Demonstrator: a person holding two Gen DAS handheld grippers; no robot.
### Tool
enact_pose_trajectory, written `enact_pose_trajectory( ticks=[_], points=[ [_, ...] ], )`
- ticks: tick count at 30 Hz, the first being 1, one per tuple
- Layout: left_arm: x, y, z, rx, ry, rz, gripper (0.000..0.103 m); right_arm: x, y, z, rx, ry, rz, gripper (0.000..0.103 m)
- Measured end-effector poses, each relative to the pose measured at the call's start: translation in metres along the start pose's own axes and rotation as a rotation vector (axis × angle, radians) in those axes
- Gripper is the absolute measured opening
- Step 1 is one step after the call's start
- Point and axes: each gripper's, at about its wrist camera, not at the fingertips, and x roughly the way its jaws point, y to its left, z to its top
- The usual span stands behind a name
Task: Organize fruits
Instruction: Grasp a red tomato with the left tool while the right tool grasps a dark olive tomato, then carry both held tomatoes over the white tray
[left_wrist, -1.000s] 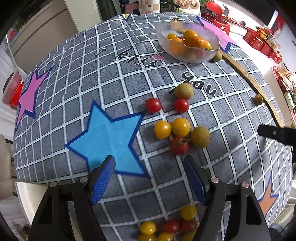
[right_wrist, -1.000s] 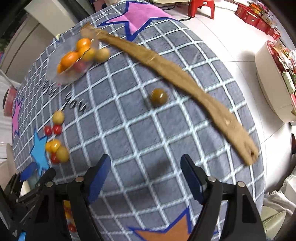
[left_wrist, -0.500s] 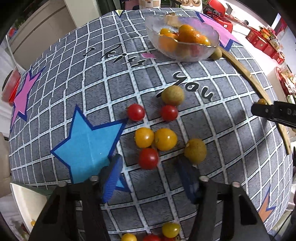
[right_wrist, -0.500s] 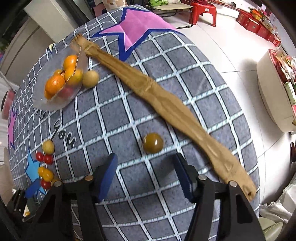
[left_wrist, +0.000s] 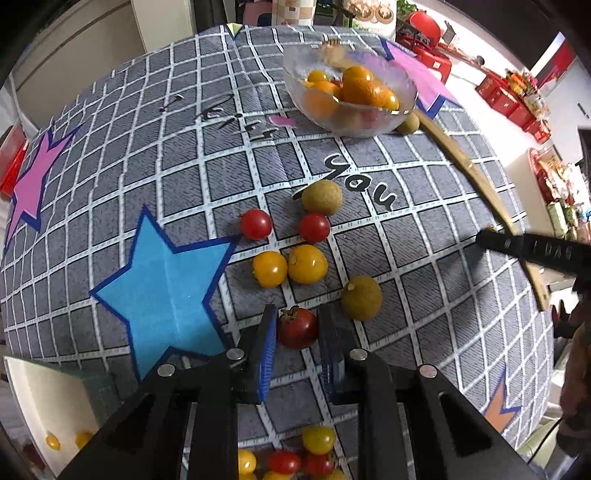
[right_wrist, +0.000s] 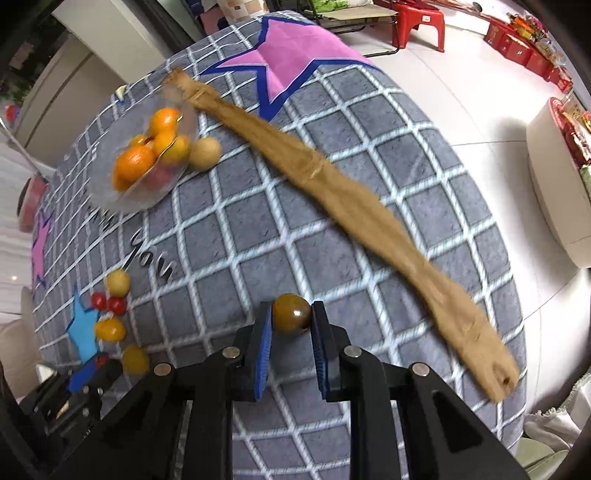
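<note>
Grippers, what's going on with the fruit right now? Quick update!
Left gripper just closed on a red tomato. Right gripper just closed on an olive-brown fruit. Glass bowl across the cloth; other fruit lies between.

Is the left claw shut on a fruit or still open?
Shut on the dark red tomato: the left claw has just closed, and both blue pads touch its sides.

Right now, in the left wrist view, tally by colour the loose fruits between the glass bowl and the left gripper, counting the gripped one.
Red cherry tomatoes: 3, one in the left gripper
Yellow cherry tomatoes: 2
Tan round fruits: 2
Total: 7
</note>
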Motion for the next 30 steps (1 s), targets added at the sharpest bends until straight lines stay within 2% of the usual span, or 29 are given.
enact_pose_trajectory(
  ticks=[10,16,20,30],
  points=[
    [-0.035,0.03,-0.027,0.01,-0.033,0.005,0.023,-0.017,0.028,-0.054,-0.029,0.033,0.065,0.023],
    [-0.059,0.067,-0.065,0.001,-0.045,0.035,0.023,-0.031,0.063,-0.081,-0.081,0.04,0.084,0.023],
    [-0.078,0.096,-0.09,-0.029,-0.051,0.059,0.023,-0.039,0.095,-0.103,-0.146,0.05,0.106,0.023],
    [-0.099,0.181,-0.153,-0.179,-0.032,0.15,0.023,-0.036,0.2,-0.151,-0.333,0.104,0.156,0.023]
  ],
)
